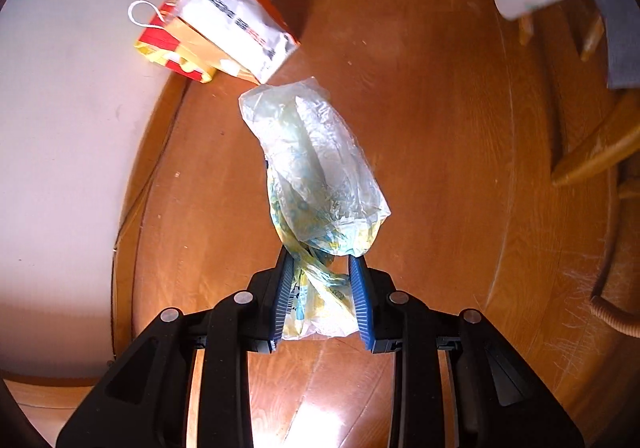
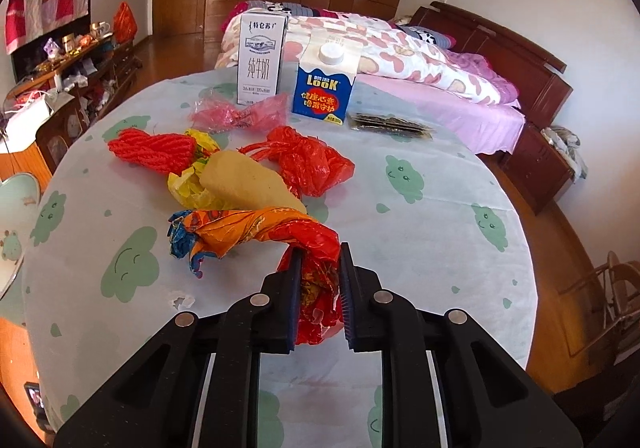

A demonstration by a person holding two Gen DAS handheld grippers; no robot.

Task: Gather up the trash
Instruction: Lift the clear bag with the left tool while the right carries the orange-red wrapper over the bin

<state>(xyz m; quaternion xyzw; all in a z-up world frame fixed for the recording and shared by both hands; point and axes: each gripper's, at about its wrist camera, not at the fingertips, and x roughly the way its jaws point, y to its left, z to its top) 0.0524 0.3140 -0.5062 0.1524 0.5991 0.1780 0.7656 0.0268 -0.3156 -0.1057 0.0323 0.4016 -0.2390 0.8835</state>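
Note:
My left gripper [image 1: 322, 268] is shut on a crumpled clear plastic bag with yellow and blue print [image 1: 316, 168], which hangs in the air above the wooden floor [image 1: 420, 168]. Beyond it, a red and yellow paper bag with white cord handles [image 1: 224, 24] stands on the floor by the wall. My right gripper [image 2: 320, 252] is shut on the red end of an orange and red plastic wrapper [image 2: 256, 230] that lies on the round table [image 2: 420, 240]. More trash lies beyond: a yellow sponge-like piece [image 2: 244, 180], a red plastic bag [image 2: 308, 160], a red rope bundle [image 2: 154, 148], a yellow plastic bag [image 2: 190, 188] and a pink plastic bag [image 2: 240, 114].
Two cartons stand at the table's far side, a white milk carton [image 2: 260, 56] and a blue LOOK carton [image 2: 324, 84], with a dark flat packet [image 2: 390, 126] beside them. A bed [image 2: 400, 56] lies behind. A wooden chair [image 1: 592, 152] stands right of the hanging bag.

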